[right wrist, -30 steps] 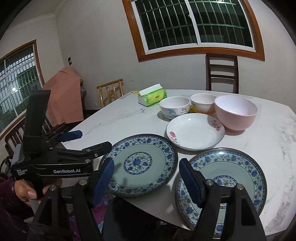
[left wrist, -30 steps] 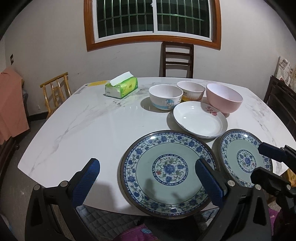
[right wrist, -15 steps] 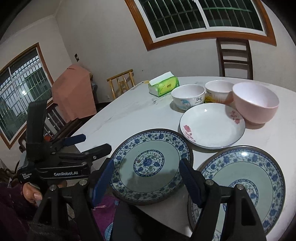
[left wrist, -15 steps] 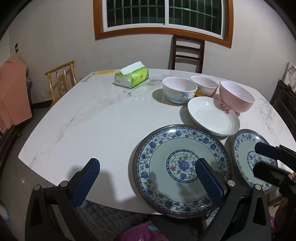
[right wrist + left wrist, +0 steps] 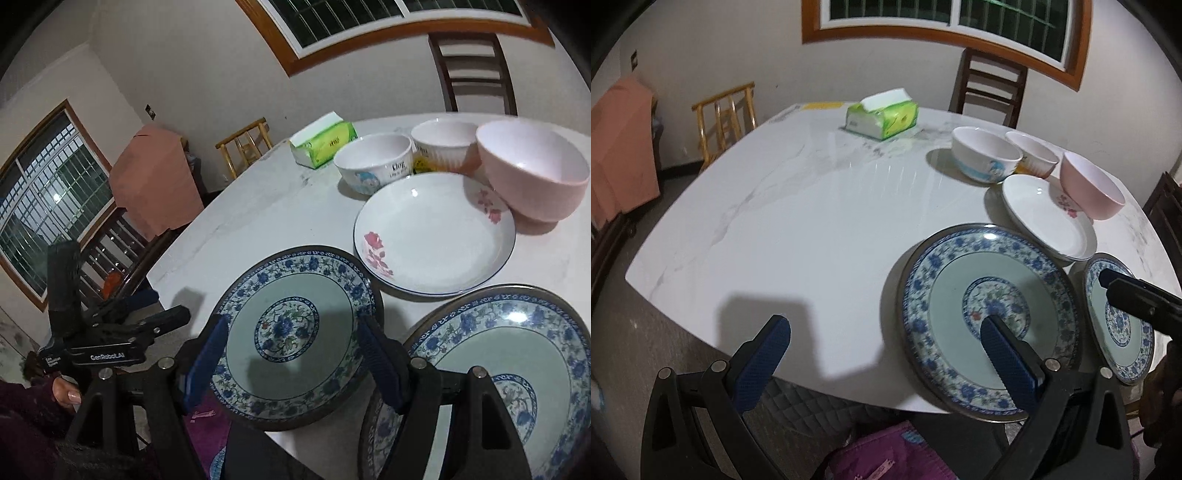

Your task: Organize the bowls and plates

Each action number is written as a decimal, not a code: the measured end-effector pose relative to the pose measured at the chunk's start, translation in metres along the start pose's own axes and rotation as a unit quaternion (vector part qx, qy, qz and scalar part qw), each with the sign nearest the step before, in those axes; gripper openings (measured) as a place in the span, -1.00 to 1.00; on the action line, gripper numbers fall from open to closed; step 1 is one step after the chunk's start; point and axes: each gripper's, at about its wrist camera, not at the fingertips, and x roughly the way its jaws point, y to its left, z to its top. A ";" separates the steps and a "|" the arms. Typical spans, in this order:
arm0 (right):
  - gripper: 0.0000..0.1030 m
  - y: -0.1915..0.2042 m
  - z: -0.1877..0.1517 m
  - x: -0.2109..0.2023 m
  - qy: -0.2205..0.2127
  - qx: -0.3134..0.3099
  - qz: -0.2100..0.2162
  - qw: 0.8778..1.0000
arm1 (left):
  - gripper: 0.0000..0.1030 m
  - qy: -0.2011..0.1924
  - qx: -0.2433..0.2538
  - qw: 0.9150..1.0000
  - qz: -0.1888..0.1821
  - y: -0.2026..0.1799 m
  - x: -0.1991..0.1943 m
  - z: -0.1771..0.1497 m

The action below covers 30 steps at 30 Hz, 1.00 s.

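Two blue-patterned plates lie at the near edge of the white marble table: a left one and a right one. Behind them lie a white plate with pink flowers, a white cartoon bowl, a cream bowl and a pink bowl. My left gripper is open and empty at the table's near edge, left of the plates. My right gripper is open and empty, above the left blue plate.
A green tissue pack lies at the far side. A dark wooden chair stands behind the table, a light wooden chair to the left. An orange cloth hangs at far left.
Both grippers have swung left and moved closer to the table. The right gripper now hovers over the left blue plate. Plates and bowls have not moved.
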 end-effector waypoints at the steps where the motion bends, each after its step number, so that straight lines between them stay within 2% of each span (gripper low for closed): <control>1: 0.45 -0.003 0.002 0.003 0.003 0.001 0.002 1.000 | 0.98 0.006 -0.005 1.000 -0.002 0.003 0.002 0.000; 11: 0.45 -0.030 0.015 0.036 0.049 0.029 -0.009 0.998 | 0.98 0.064 -0.049 0.995 -0.063 0.017 0.028 -0.003; 15: 0.45 -0.039 0.020 0.045 0.065 0.041 -0.008 0.997 | 0.98 0.079 -0.067 0.992 -0.070 0.022 0.036 -0.004; 22: 0.45 -0.040 0.025 0.059 0.093 0.049 0.007 0.994 | 0.91 0.089 -0.063 0.991 -0.075 0.019 0.046 -0.006; 24: 0.45 -0.039 0.026 0.064 0.101 0.050 0.010 0.994 | 0.72 0.089 -0.059 0.991 -0.075 0.019 0.049 -0.006; 30: 0.45 -0.035 0.030 0.072 0.121 0.047 0.007 0.991 | 0.35 0.085 -0.032 0.993 -0.072 0.012 0.053 -0.005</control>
